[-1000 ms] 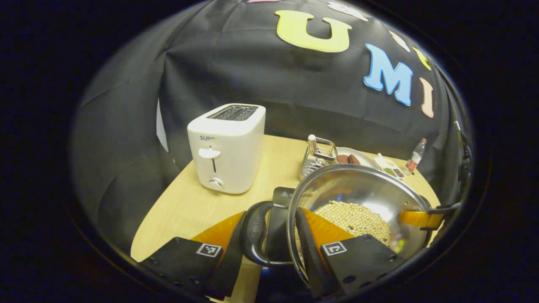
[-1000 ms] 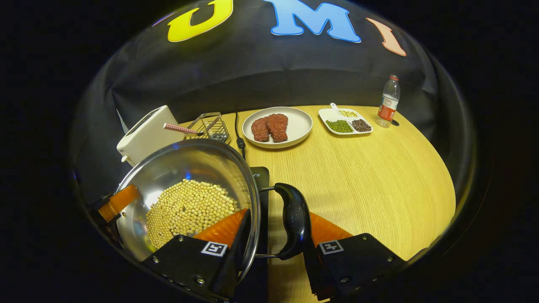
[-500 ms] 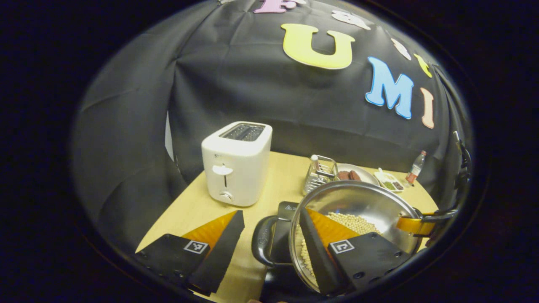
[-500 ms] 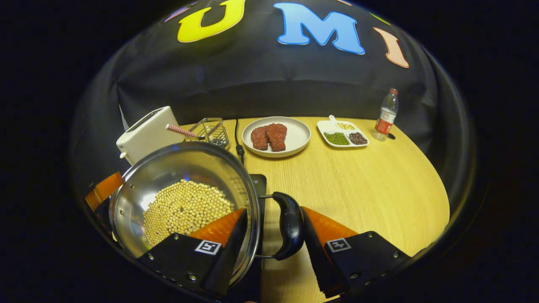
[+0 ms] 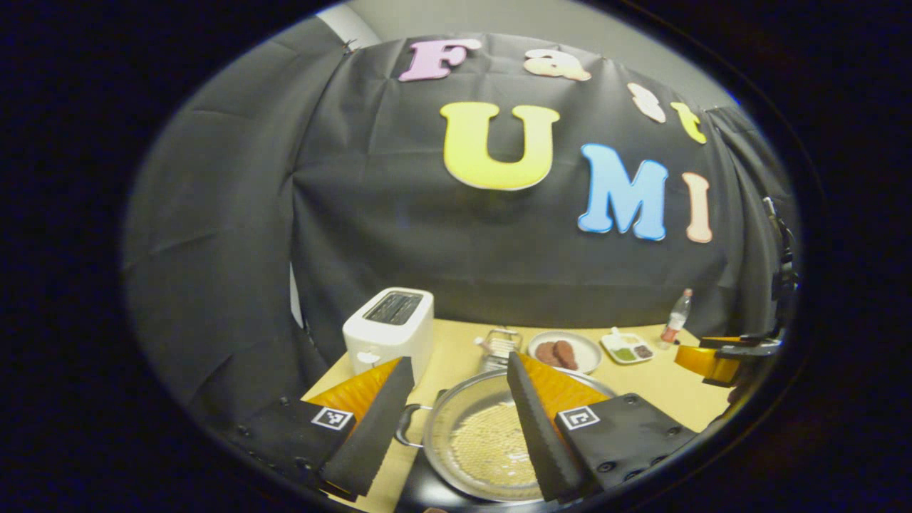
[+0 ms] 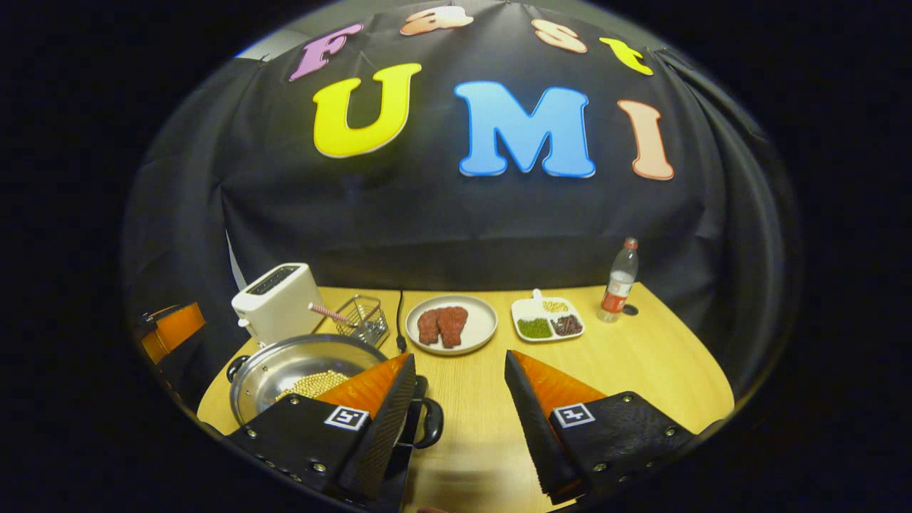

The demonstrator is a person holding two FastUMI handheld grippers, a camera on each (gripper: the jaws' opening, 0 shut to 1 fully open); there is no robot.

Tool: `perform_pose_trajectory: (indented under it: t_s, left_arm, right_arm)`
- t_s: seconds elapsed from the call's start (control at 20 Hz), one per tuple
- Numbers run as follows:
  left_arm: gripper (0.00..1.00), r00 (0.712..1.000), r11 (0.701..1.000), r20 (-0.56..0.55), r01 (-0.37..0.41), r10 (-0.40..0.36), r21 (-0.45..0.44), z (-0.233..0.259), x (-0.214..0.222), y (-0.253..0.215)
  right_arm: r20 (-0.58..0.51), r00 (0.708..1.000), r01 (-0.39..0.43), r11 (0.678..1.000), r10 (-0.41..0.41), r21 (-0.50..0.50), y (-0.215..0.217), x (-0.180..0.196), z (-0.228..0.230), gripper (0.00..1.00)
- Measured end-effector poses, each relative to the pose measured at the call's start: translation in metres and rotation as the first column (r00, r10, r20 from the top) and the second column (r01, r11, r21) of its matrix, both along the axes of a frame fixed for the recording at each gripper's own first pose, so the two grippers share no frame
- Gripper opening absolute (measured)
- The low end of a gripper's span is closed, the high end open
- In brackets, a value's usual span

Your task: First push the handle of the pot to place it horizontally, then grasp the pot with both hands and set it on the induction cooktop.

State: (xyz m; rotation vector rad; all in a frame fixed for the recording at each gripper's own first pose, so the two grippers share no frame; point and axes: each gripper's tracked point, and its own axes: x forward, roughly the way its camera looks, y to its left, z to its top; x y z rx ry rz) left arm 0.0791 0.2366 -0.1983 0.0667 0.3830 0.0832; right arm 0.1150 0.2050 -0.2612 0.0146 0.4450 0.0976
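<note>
The pot is a wide, shallow steel one with a shiny rim, standing upright on the black cooktop at about 7 o'clock on the table. A flat layer of small pale beans covers its bottom. One black loop handle sticks out at 3 o'clock, the other handle at 9 o'clock, both lying level.

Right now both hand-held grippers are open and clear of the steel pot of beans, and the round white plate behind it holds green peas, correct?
Not quite. In the right gripper view the round white plate holds two reddish-brown meat pieces; green peas sit in the divided white dish beside it. Both hand-held grippers, left and right, are open and off the steel pot of beans.
</note>
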Motion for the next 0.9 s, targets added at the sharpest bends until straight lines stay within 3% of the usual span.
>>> perform_pose_trajectory:
  t_s: [0.4,0.55,0.65,0.9]
  left_arm:
    - [0.88,0.994,0.998,0.098,0.056,-0.054,-0.022,0.079,-0.019,-0.15]
    - [0.9,0.989,0.997,0.138,0.061,-0.055,-0.038,0.114,-0.029,-0.206]
    - [0.88,0.983,0.996,0.17,0.078,-0.069,-0.042,0.13,-0.04,-0.241]
    - [0.97,0.975,0.995,0.204,0.096,-0.091,-0.012,0.143,-0.066,-0.298]
  right_arm:
    - [0.165,0.986,0.027,0.999,-0.03,0.018,-0.089,-0.03,0.125,0.79]
    - [0.237,0.971,0.032,0.999,-0.04,0.039,-0.121,-0.048,0.166,0.88]
    - [0.269,0.963,0.022,0.999,-0.032,0.038,-0.139,-0.061,0.184,0.9]
    - [0.299,0.954,-0.004,0.997,-0.019,0.076,-0.175,-0.081,0.208,0.9]
